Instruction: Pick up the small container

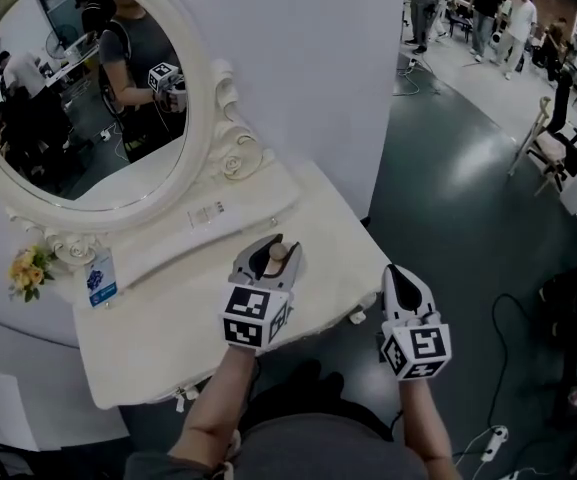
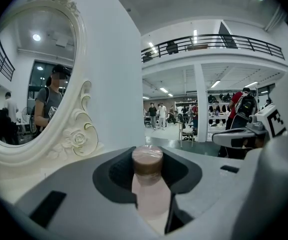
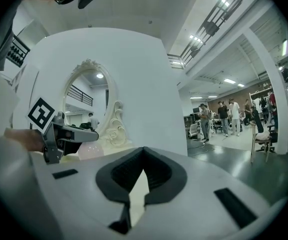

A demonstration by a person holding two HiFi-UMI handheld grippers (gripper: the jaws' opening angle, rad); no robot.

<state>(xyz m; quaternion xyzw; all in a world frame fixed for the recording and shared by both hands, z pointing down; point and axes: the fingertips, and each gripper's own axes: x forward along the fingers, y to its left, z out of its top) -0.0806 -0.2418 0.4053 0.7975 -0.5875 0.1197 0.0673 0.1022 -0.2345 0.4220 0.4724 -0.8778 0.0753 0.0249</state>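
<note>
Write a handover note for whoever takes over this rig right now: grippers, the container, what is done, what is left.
Left hand-held gripper: shut on the container, pads on its pale body, brown cap past the pads.
Right hand-held gripper: shut, empty, off the right edge of the table.
Container: in the left jaws, over the white table, in front of the mirror.
Done: grasp made.
Left: can't tell whether it is clear of the tabletop; lift it free if not.
</note>
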